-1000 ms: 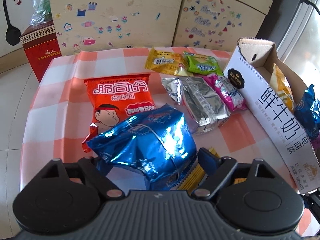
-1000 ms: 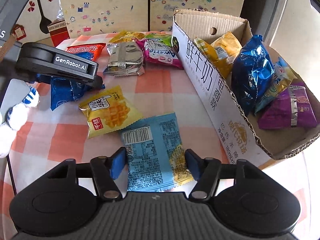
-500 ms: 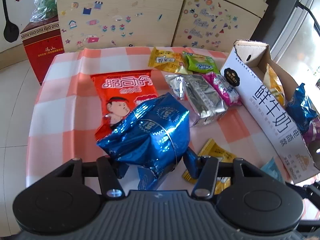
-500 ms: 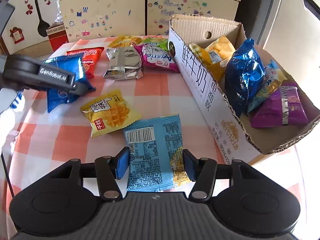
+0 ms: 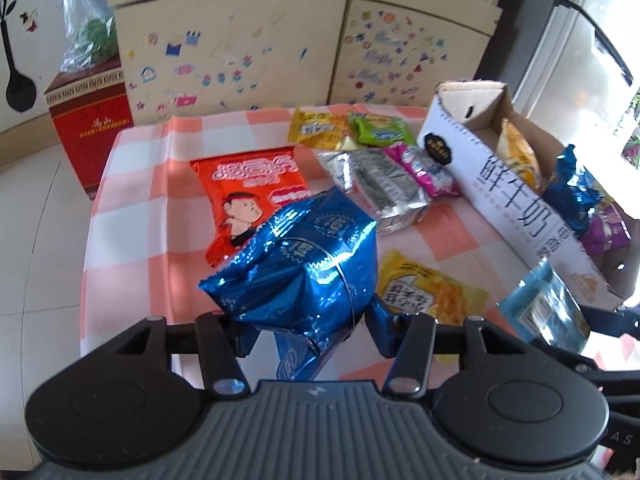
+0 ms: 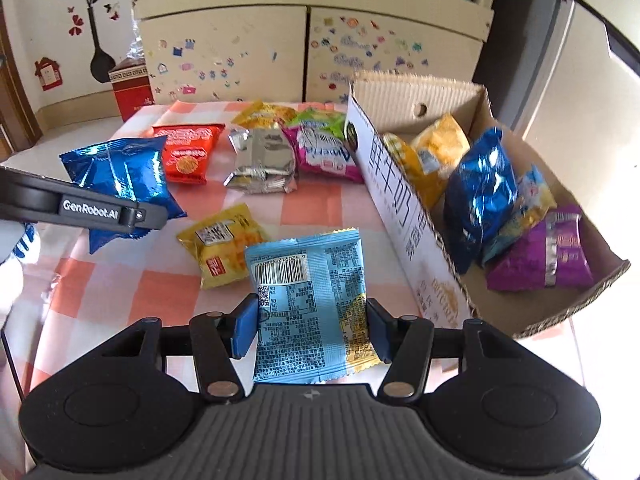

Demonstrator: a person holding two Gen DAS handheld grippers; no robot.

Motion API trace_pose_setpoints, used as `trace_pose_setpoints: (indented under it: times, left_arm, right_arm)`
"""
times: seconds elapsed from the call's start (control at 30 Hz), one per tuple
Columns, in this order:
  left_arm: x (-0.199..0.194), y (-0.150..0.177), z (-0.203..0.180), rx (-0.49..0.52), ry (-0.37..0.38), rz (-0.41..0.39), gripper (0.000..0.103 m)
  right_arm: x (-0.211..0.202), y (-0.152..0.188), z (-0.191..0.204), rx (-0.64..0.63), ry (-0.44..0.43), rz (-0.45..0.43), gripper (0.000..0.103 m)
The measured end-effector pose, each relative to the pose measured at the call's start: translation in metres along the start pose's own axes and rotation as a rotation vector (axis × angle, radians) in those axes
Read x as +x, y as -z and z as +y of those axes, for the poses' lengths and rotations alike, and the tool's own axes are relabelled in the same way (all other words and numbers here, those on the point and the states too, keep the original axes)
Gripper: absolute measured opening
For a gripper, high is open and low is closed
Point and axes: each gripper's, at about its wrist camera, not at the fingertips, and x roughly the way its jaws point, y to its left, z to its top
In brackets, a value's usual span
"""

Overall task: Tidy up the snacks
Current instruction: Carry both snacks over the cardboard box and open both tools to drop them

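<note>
While left jaws clamp the blue foil bag (image 5: 304, 264), right jaws pinch the light-blue packet (image 6: 308, 304).

1. A cream wooden cabinet (image 6: 308, 52) with small coloured stickers on its doors stands beyond the table's far edge.
2. A red cardboard gift box (image 5: 90, 120) sits on the floor off the table's far left corner.
3. A clear plastic bag (image 5: 86, 36) rests on that box.
4. A black vase decal (image 6: 98, 44) with red flowers marks the wall.

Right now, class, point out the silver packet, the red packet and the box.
silver packet (image 6: 262, 162), right wrist view, its middle.
red packet (image 5: 250, 196), left wrist view, its printed front.
box (image 6: 400, 200), right wrist view, its printed side wall.
</note>
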Motion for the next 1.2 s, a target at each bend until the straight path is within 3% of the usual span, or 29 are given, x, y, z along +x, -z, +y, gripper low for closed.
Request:
trace_pose_setpoints:
  times: [0.27, 0.5, 0.77, 1.2]
  left_arm:
    - [-0.016, -0.003, -0.013, 0.049, 0.007, -0.051, 0.053]
    - [-0.029, -0.015, -0.023, 0.081, -0.012, -0.122, 0.053]
    - [-0.035, -0.027, -0.036, 0.096, -0.004, -0.177, 0.053]
    - [-0.027, -0.041, -0.049, 0.101, 0.022, -0.193, 0.053]
  right_arm:
    - [-0.016, -0.017, 0.001, -0.126, -0.022, -0.035, 0.062]
    - [-0.016, -0.031, -0.012, -0.147, -0.024, -0.057, 0.062]
    - [-0.022, -0.041, -0.027, -0.078, -0.028, -0.119, 0.063]
    - [-0.026, -0.064, -0.062, -0.024, 0.015, -0.185, 0.063]
